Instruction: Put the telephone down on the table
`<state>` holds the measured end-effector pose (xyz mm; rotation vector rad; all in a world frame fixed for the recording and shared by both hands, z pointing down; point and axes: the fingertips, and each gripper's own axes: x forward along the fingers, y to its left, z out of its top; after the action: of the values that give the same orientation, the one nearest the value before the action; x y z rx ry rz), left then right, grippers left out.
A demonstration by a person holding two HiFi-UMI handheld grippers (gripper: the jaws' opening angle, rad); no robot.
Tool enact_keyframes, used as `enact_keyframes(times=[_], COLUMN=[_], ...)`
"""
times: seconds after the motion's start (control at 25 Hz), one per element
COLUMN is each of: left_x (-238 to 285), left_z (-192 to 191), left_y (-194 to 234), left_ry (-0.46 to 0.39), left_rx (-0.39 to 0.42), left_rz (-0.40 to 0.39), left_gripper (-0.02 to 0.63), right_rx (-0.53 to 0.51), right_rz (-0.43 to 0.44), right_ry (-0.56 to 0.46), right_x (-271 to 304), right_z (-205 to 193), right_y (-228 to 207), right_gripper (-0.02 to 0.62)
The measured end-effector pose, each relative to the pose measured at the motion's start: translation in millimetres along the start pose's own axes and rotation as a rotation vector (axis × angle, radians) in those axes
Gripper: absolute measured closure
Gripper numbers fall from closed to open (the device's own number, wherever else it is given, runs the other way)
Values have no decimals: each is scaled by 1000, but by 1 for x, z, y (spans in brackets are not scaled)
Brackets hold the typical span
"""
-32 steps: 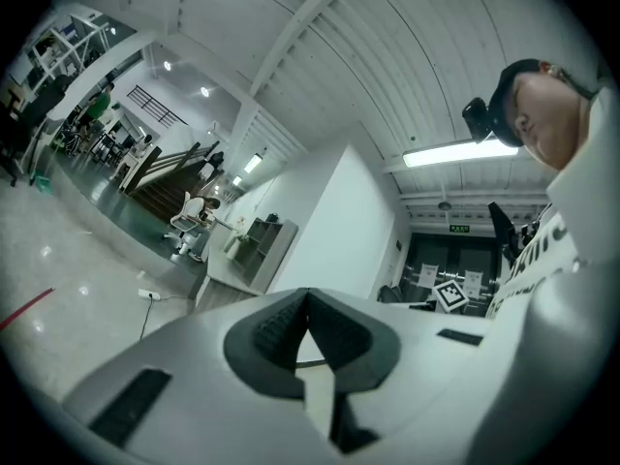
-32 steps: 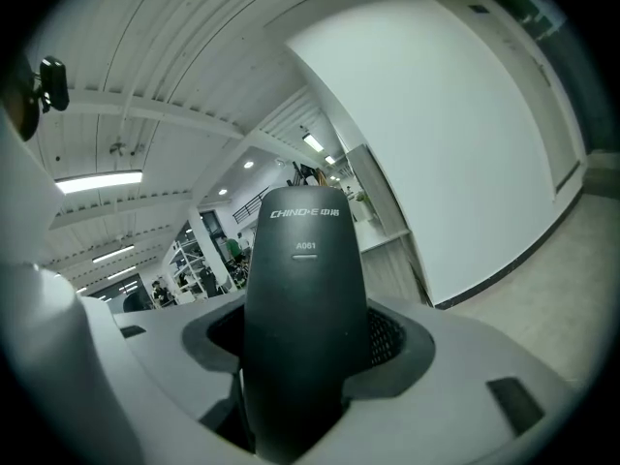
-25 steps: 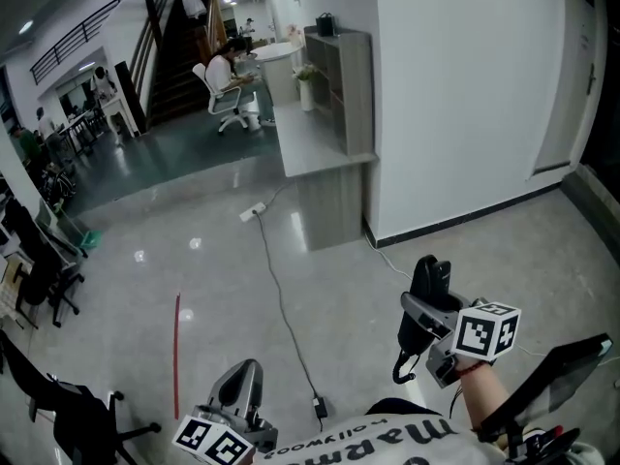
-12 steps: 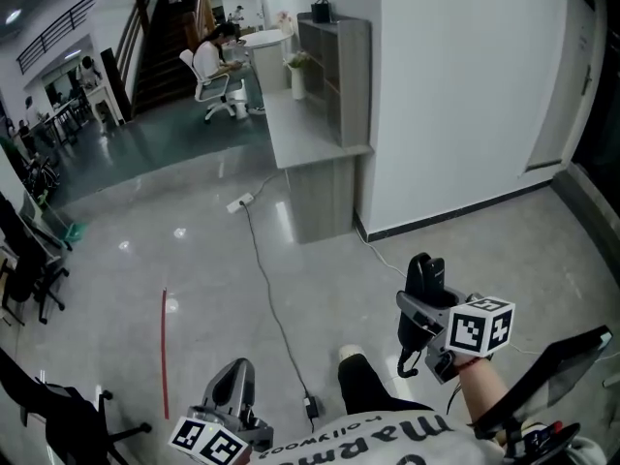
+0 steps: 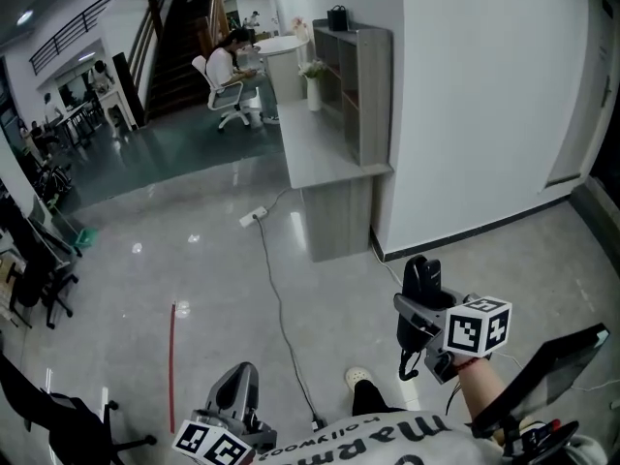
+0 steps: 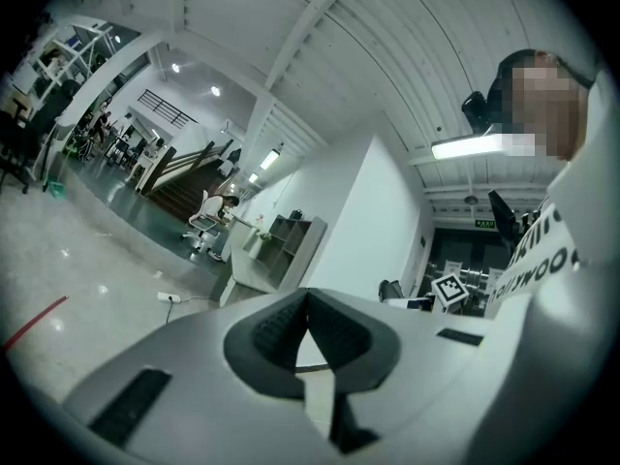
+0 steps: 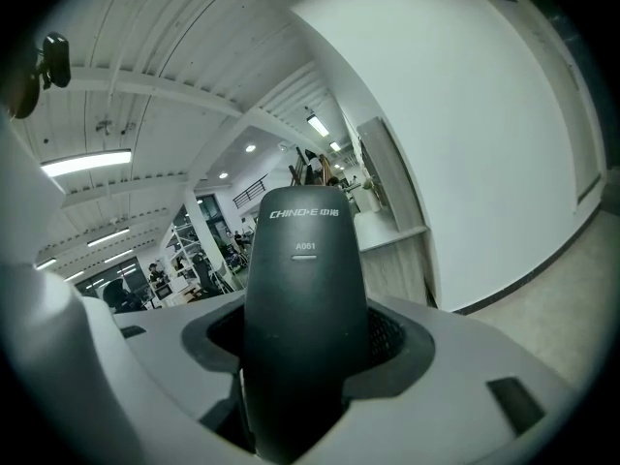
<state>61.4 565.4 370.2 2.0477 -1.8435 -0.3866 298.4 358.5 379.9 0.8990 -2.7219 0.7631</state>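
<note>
A black telephone handset (image 5: 420, 279) stands upright in my right gripper (image 5: 418, 314), low at the right of the head view, held over the floor. In the right gripper view the handset (image 7: 305, 327) fills the gap and the right gripper (image 7: 305, 347) is shut on its sides. My left gripper (image 5: 238, 387) hangs at the bottom left. In its own view the left gripper (image 6: 308, 306) has its dark pads meeting with nothing between them. A long grey table (image 5: 325, 148) runs along the white wall ahead.
A grey shelf unit (image 5: 363, 85) stands on the table's far side against the white wall (image 5: 475, 95). A cable (image 5: 281, 308) and power strip (image 5: 254, 215) lie on the shiny floor. Office chairs (image 5: 39, 279) stand at left. A person (image 5: 225, 66) sits far back. A dark stand (image 5: 552, 376) is at bottom right.
The room has shifted slightly in the head view and a shoe has come into sight below. The right gripper keeps the handset in the same hold. The left gripper stays shut.
</note>
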Motion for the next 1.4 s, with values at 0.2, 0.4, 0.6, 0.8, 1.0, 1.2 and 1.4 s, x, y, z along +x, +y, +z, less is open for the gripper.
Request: enact_keyframes(times=[0.2,0.4,0.6,0.8,1.0,1.2,1.4], left_x=[45,106,161,199,224,250,265], left_z=[19,34,41,43,46,55,65], left_y=[15,25,28,35,48,64,76], left_ry=[-31,-51,-77,-66,-68,-85,-107], left_rx=[3,4,-1,-5,-10,-11,-3], left_rz=[33,52,41,44,60,85,109], left_gripper=[597,597,597,597,597,597,597], right_rx=[-13,-40,-75,-73,-73,-90,-101], right_rz=[27,51,67,75,76,97,118], right_ry=[1,17,48,55,65,69,68], right_x=[38,79,112,138,167,200,224], right_z=[37,73,96,113,127,147,162], right_y=[-26,-58,-85,-108,-126,-137,-142], right_gripper=[314,315,315,314,314,314,314])
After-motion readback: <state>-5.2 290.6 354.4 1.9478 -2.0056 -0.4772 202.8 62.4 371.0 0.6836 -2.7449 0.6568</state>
